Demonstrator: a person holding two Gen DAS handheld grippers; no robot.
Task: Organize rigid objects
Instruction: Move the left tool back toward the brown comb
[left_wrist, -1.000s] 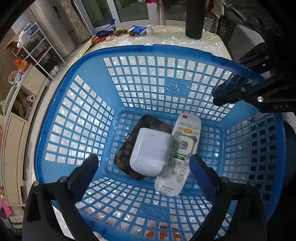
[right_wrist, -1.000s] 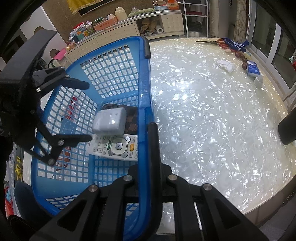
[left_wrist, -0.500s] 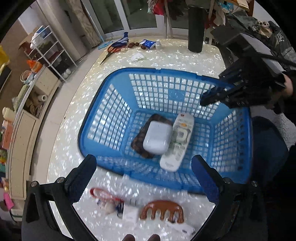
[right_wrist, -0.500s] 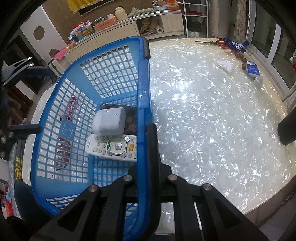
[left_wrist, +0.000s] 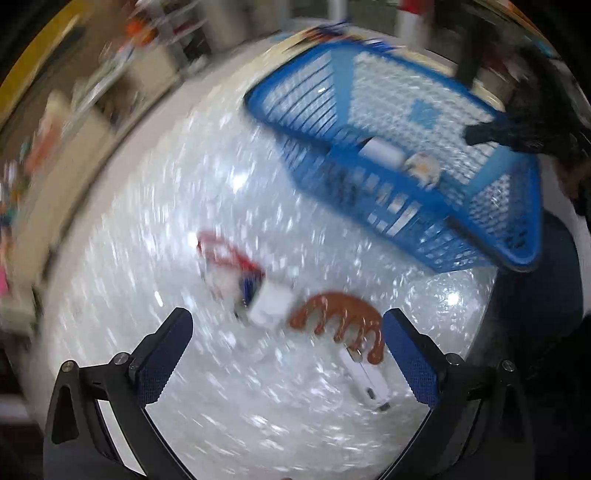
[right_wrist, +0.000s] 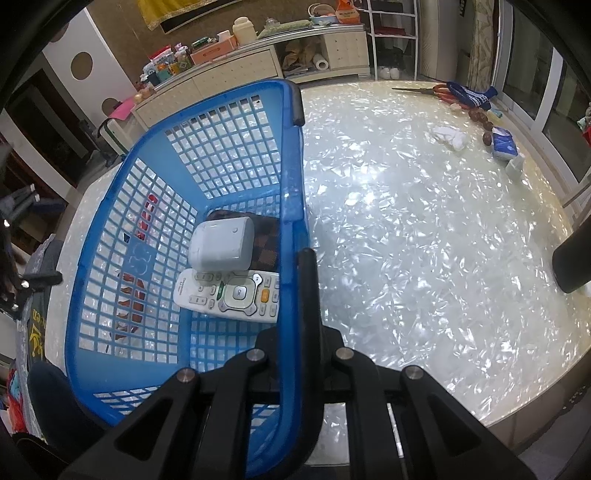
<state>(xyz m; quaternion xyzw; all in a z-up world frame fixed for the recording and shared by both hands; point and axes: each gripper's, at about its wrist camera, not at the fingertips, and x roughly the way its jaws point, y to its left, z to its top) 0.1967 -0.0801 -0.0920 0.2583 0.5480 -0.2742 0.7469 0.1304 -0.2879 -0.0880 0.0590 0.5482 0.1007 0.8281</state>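
**Right tongs hold the basket, left tongs go for the next object**

My right gripper (right_wrist: 301, 266) is closed tight on the long side wall of the blue basket (right_wrist: 110, 266), one finger inside the wall and one outside. I judge this grip is there only to keep the basket from sliding on the table (right_wrist: 424, 258) when things are dropped in. The basket stands near the table edge closest to me.

Three things lie already on the basket floor: a white remote control (right_wrist: 229, 295), a white case (right_wrist: 221, 243) which rests partly on the remote, and under it a brown checkered pouch (right_wrist: 267, 240). They are pushed together against the wall that I hold.

My left gripper (left_wrist: 286, 350) is wide open and holds nothing. Its view is blurred. It points down at the table outside the basket, near the opposite long wall, where the remaining objects wait: a brown comb (left_wrist: 340, 314) with thick teeth, a small white block (left_wrist: 271, 304) just beside it, a red-and-white item (left_wrist: 229, 266) that I cannot identify, and a white stick-like thing (left_wrist: 365, 380) touching the comb's teeth. The comb sits nearly between the open fingers, so I think it is the next to pick. These pieces lie close together, so closing on one may push its neighbour.
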